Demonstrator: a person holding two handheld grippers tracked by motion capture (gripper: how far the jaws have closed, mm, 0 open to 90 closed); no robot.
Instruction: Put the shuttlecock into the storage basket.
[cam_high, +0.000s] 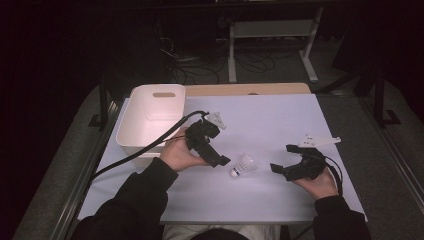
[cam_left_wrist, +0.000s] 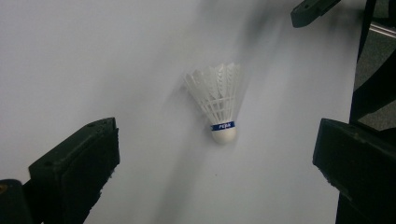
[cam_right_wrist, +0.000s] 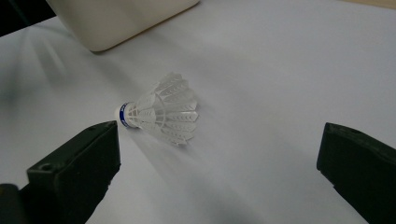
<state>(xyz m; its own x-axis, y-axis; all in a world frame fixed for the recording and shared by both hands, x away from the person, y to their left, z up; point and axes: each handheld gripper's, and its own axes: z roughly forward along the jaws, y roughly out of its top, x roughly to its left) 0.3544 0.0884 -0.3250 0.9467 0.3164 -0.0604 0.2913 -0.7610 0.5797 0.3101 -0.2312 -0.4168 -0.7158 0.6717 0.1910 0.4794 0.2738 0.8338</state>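
Fingers of both grippers stand wide apart and grasp nothing: the left gripper (cam_high: 223, 161) points its jaws at the shuttlecock (cam_high: 243, 165) from the bin side, and the right gripper (cam_high: 280, 167) faces it from the other side, each near it but not touching. One shuttlecock lies on its side on the white table sheet (cam_high: 270, 120), between the two grippers and toward the person's edge; its rounded cork with a blue band points toward the person in the high view, and its white feather skirt fans away. In the left gripper view the shuttlecock (cam_left_wrist: 219, 105) sits ahead of and between the open jaws, cork nearest the camera. In the right gripper view it (cam_right_wrist: 161, 109) lies ahead, cork close to the jaw at that view's left, with the white bin (cam_right_wrist: 121, 21) beyond. Judged from this layout, the step in hand is the approach before a pick, with the bin (cam_high: 150, 120) the likely destination. The next move calls for one gripper to advance until its jaws straddle the cork or the base of the skirt, then close gently, since the feathers would crush easily. Count: one shuttlecock, one bin, two grippers, two hands.
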